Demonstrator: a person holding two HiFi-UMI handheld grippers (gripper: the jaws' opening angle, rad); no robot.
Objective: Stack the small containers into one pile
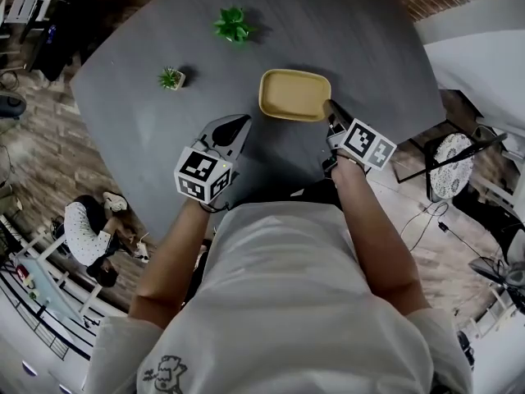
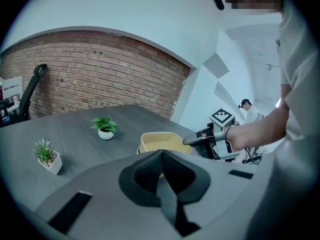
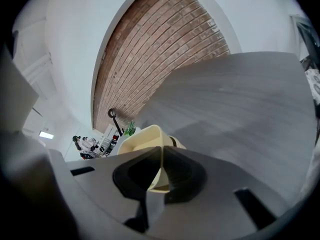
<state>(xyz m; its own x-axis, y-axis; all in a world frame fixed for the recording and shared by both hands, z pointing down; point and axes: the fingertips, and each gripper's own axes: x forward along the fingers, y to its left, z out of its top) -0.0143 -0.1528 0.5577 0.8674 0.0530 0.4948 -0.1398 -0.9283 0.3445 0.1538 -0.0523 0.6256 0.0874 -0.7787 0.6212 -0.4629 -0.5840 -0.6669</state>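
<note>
A pale yellow rectangular container [image 1: 294,93] sits on the dark grey table [image 1: 123,130]. My right gripper [image 1: 330,112] is shut on the thin wall at its right end. In the right gripper view the yellow container [image 3: 142,136] has its wall pinched between the dark pads of that gripper [image 3: 161,151]. My left gripper [image 1: 236,128] hangs to the container's front left, apart from it. In the left gripper view its jaws [image 2: 161,156] meet with nothing between them. Beyond them stand the container [image 2: 157,141] and the right gripper [image 2: 192,140]. A dark edge shows under the container; I cannot tell what it is.
Two small potted plants stand on the table: a leafy one [image 1: 233,25] at the back and one in a white pot [image 1: 171,78] to the left. The table's near edge runs just under my hands. A chair [image 1: 449,167] is on the right, a crouching person [image 1: 90,232] on the floor at left.
</note>
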